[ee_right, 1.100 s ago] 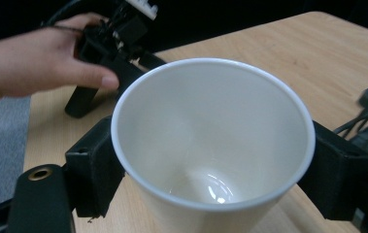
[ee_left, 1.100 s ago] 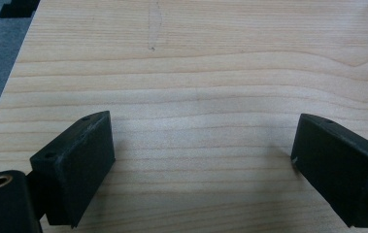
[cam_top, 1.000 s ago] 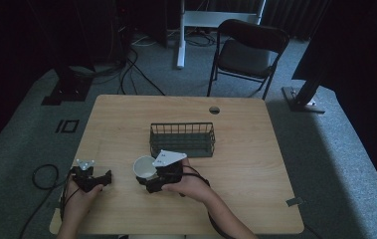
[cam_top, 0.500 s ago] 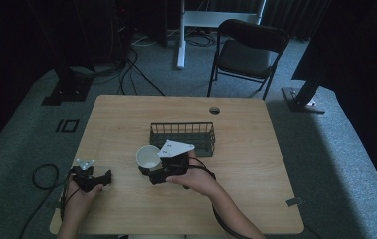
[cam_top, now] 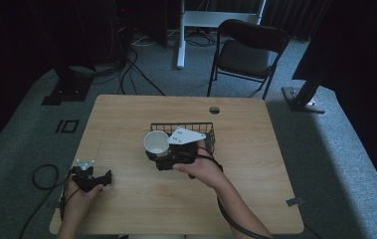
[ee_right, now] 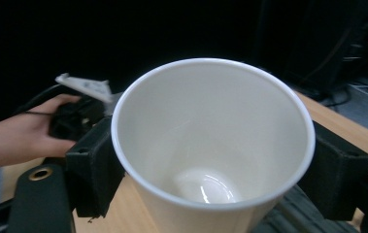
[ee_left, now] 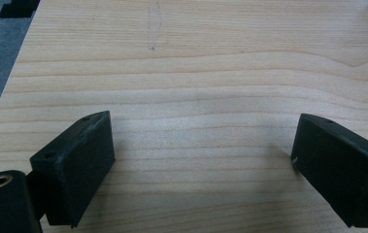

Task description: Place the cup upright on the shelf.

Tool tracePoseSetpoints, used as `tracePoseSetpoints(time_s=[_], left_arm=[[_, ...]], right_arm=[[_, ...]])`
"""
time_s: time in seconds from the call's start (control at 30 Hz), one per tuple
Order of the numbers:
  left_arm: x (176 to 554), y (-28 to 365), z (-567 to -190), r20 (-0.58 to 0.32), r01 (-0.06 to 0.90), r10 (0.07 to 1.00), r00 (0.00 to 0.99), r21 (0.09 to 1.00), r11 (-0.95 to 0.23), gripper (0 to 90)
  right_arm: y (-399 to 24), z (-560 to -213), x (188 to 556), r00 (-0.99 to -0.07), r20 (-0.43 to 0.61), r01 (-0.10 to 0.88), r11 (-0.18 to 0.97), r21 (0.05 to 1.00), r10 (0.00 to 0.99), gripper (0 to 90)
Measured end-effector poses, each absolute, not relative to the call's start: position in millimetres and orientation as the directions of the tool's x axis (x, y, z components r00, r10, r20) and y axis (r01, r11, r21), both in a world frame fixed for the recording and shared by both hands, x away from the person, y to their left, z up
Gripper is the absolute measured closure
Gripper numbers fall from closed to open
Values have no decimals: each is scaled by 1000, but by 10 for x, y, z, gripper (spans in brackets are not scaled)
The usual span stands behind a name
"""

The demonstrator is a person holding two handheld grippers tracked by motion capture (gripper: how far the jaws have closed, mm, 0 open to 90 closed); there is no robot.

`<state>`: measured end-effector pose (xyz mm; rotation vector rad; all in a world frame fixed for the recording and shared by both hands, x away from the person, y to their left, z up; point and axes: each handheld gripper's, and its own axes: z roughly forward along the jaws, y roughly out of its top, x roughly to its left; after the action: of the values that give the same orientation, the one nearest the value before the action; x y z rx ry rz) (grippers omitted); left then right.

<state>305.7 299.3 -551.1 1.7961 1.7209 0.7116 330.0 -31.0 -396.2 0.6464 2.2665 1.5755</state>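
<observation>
Fingers [ee_right: 94,170] of the right gripper [cam_top: 168,154] clamp one white paper cup [ee_right: 213,145] by its sides; the cup is empty, its mouth tilted up toward that gripper's camera, its base pointing away. Just beyond the fingers stands one black wire basket [cam_top: 208,130] on the table [cam_top: 126,114]; what it holds cannot be made out. Left gripper [ee_left: 201,165] fingers [ee_left: 77,170] are spread wide over bare wood, holding nothing.

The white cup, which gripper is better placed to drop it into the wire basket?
Right. The right gripper is shut on the white cup beside the wire basket; the left gripper sits open near the table's near-left corner.
</observation>
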Motion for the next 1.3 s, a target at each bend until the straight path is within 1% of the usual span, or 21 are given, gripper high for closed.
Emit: tracePoseSetpoints(time_s=[0.1,0.13,0.33,0.37,0.47,0.5,0.63,0.7,0.83,1.13,1.3], left_arm=[[3057,2994,-5510,3,710,999,42,704,-32,88],[3057,2994,-5511,3,710,999,42,704,-32,89],[3057,2994,-5510,4,710,999,42,704,-32,88],[3057,2994,-5510,3,710,999,42,704,-32,88],[3057,2993,-5511,3,710,999,42,704,-32,88],[3057,2994,-5510,4,710,999,42,704,-32,88],[3057,2993,-5511,3,710,999,41,704,-32,89],[3057,2993,-5510,3,710,999,41,703,-32,88],[3057,2993,-5511,3,709,999,41,704,-32,89],[3057,2993,-5511,3,709,999,41,704,-32,89],[3057,2993,-5511,3,709,999,41,704,-31,88]], right_arm=[[-351,-3947,3334,-839,10,197,286,938,543,194],[-409,-3926,3385,-822,14,206,273,940,570,194],[-516,-3884,3472,-791,4,207,262,943,612,194],[-574,-3865,3519,-775,4,212,254,944,632,194],[-594,-3859,3534,-765,6,215,247,945,643,194],[-663,-3849,3588,-745,-1,217,243,945,667,194],[-774,-3860,3681,-700,6,239,226,944,714,194],[-818,-3874,3721,-679,-7,244,234,941,734,194],[-902,-3915,3802,-638,-5,264,225,938,770,194],[-1051,-4132,3989,-537,-23,306,220,926,843,194],[-1129,-4258,4091,-505,-13,342,214,915,863,194]])
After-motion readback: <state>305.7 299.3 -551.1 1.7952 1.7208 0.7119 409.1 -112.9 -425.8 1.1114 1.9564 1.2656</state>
